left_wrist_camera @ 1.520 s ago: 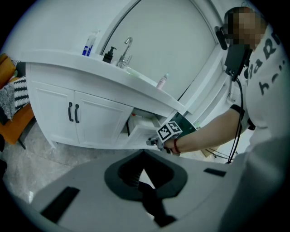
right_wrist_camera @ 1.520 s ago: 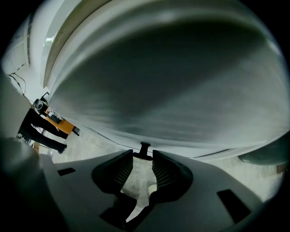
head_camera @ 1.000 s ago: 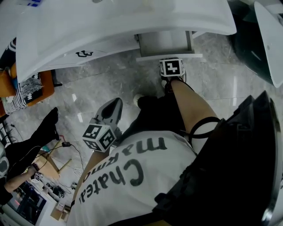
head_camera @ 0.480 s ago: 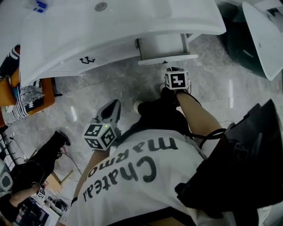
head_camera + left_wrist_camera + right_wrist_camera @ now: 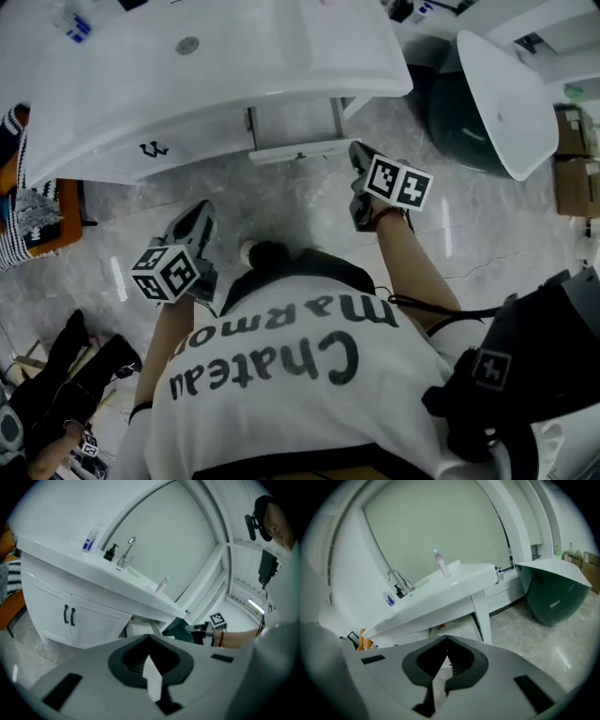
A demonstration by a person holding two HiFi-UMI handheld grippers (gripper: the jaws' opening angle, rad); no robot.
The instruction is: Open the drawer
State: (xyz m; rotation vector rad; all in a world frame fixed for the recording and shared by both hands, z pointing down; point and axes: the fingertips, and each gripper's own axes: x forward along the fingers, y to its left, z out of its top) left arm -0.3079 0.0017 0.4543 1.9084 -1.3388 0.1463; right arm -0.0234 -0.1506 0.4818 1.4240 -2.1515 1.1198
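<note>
The drawer (image 5: 292, 120) stood pulled out under the counter (image 5: 234, 66), so your job looked done, with your right claw (image 5: 360, 155) just pressed together on nothing and your left claw (image 5: 199, 214) closed, empty too.

I saw the drawer (image 5: 293, 122), white and box-shaped, pulled well out from under the counter (image 5: 216, 75), level, its front panel over the floor (image 5: 309, 206)
</note>
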